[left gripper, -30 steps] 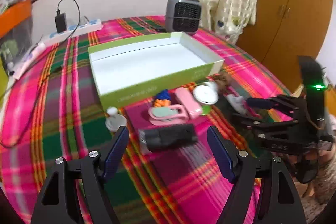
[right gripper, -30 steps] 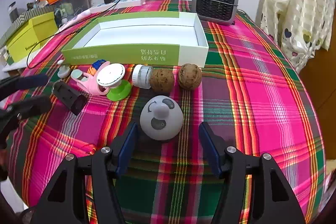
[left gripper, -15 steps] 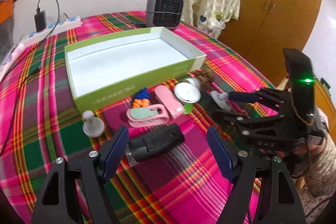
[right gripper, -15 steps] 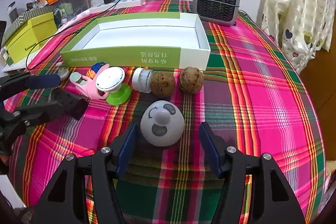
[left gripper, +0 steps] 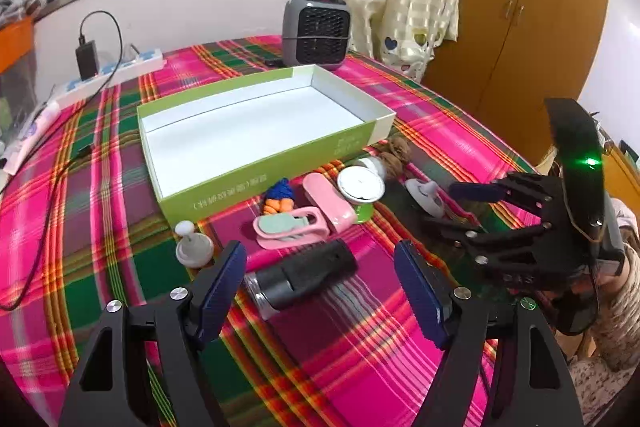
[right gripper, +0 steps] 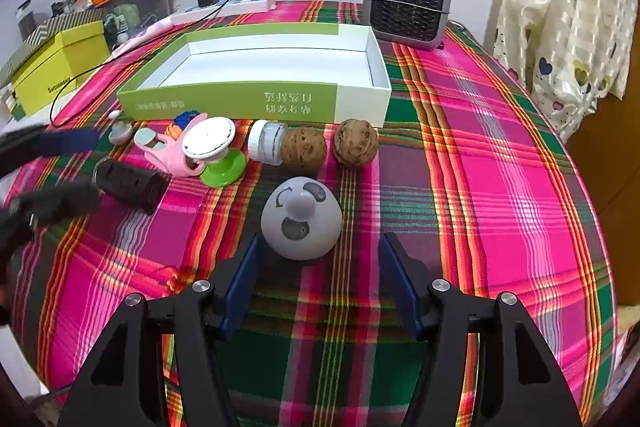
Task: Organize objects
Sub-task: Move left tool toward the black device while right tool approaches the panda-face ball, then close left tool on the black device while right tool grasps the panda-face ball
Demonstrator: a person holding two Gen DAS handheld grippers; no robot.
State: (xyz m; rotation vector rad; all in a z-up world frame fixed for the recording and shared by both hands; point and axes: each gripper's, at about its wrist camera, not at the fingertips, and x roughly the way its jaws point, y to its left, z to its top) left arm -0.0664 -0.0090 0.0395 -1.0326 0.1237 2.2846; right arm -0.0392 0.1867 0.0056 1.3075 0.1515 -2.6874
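An empty green-and-white box (left gripper: 256, 131) (right gripper: 264, 71) lies open on the plaid cloth. In front of it sit small items: a black cylinder (left gripper: 304, 277) (right gripper: 130, 183), a pink clip (left gripper: 292, 227), a white disc on a green base (right gripper: 214, 147), a small jar (right gripper: 266, 145), two walnuts (right gripper: 356, 143) and a grey dome (right gripper: 302, 219). My left gripper (left gripper: 320, 287) is open, its fingers on either side of the black cylinder. My right gripper (right gripper: 320, 279) is open just short of the grey dome.
A grey fan heater (right gripper: 408, 7) stands behind the box. A power strip with a charger (left gripper: 108, 71) lies at the back left. A yellow-green box (right gripper: 52, 71) sits left of the table. A white knob (left gripper: 194, 247) rests near the left fingers.
My left gripper has closed in on the black cylinder, which now lies between its fingers. The right gripper has crept slightly toward the grey dome.
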